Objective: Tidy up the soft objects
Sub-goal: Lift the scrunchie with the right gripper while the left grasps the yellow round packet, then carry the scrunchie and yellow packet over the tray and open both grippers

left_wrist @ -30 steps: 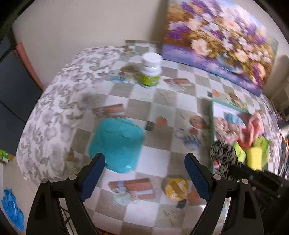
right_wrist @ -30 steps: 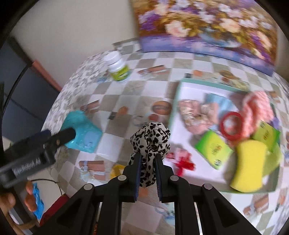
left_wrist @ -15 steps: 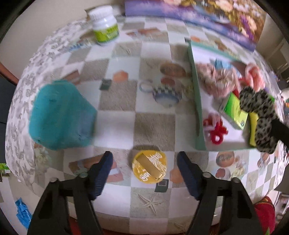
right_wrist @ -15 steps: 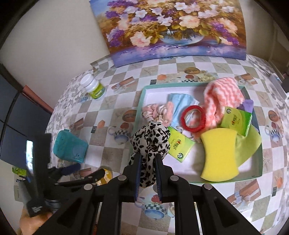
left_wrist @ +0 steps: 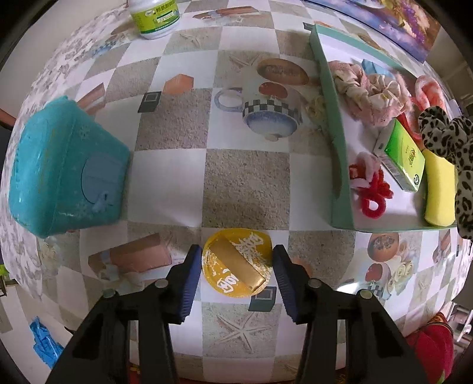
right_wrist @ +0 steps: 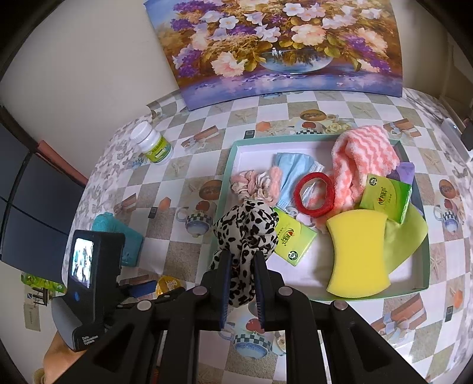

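Your left gripper (left_wrist: 236, 267) is closing its jaws around the gold coin (left_wrist: 236, 261) on the bench (left_wrist: 245, 183), seemingly not yet touching. Your right gripper (right_wrist: 241, 265) is clamped on the leopard scrunchie (right_wrist: 245, 233) by the tray (right_wrist: 224, 183).

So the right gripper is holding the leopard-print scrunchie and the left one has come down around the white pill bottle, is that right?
Not quite. The left gripper is closing around the gold foil coin, as the left wrist view shows; the white pill bottle stands far off. The right gripper does hold the leopard-print scrunchie.
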A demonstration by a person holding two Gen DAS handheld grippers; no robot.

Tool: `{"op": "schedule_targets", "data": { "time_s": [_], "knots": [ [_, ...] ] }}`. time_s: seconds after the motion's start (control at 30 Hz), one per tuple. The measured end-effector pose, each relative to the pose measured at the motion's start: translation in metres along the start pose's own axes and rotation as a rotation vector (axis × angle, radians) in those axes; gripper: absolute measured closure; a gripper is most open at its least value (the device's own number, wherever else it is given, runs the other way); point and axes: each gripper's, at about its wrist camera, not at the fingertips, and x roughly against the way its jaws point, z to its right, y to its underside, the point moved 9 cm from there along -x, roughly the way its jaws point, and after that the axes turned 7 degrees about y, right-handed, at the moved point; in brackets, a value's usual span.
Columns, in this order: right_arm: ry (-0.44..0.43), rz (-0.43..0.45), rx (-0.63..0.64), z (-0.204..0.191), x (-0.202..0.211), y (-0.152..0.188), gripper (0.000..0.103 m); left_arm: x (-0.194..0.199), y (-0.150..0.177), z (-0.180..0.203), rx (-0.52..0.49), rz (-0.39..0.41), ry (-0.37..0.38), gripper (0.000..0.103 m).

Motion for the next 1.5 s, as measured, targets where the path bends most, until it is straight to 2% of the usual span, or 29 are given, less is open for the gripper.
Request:
{"op": "schedule_targets", "data": {
  "time_s": [0.13,0.27,0.53,0.73,1.0,1.43,1.5],
  "knots": [
    [-0.004,0.005,-0.019,0.006,0.001,-0.002,0.087,0.008,-0.005,0.002,0.009,0.032,0.022,0.053],
    [0.009,0.012,-0.053,0.018,0.002,-0.007,0.087,0.029,-0.017,0.009,0.009,0.114,0.050,0.053],
    [0.099,-0.029,-0.157,0.066,-0.011,-0.008,0.087,0.059,-0.037,0.062,-0.093,0.218,0.081,0.053],
    [0.116,-0.043,-0.209,0.089,-0.016,-0.007,0.087,0.058,-0.044,0.104,-0.182,0.218,0.089,0.053],
    [0.136,-0.043,-0.206,0.092,-0.017,-0.010,0.087,0.046,-0.062,0.135,-0.232,0.223,0.085,0.053],
    [0.162,-0.124,-0.193,0.095,-0.043,0.000,0.084,0.030,-0.068,0.135,-0.235,0.229,0.126,0.052],
    [0.162,-0.133,-0.193,0.096,-0.045,0.001,0.084,0.031,-0.068,0.135,-0.233,0.230,0.133,0.045]
  ]
}}
